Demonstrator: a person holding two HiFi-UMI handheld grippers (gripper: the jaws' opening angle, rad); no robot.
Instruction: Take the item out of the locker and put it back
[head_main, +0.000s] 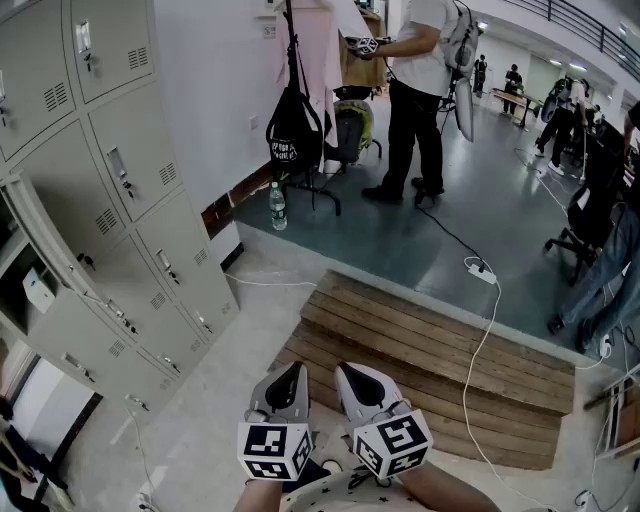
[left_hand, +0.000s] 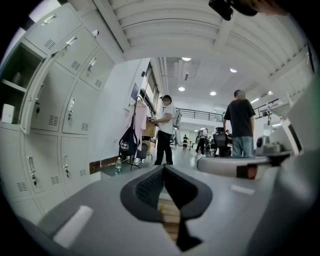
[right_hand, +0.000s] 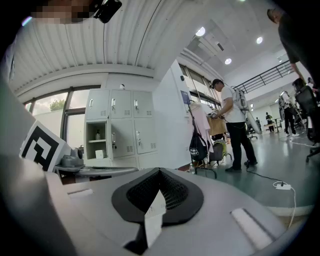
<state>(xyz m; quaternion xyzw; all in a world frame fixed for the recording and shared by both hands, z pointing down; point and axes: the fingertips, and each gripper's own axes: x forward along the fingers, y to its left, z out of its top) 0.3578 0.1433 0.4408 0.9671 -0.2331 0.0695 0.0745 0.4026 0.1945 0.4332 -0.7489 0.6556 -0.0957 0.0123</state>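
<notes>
Two shut tools, left tool (head_main: 291, 378) and right tool (head_main: 353, 378); one open locker (right_hand: 103, 131).

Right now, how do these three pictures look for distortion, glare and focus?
Head view: evenly lit and sharp, though the tall grey metal lockers lean and bow. Left gripper view: fisheye with black corners, round white ceiling lights flaring slightly. Right gripper view: same fisheye curve, ribbed white ceiling bending into an arc.

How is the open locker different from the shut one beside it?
The open locker shows a shelf and white box inside; the shut locker hides its inside. The open locker is a shadowy hollow; the shut locker is a flat pale front. Both look equally big.
</notes>
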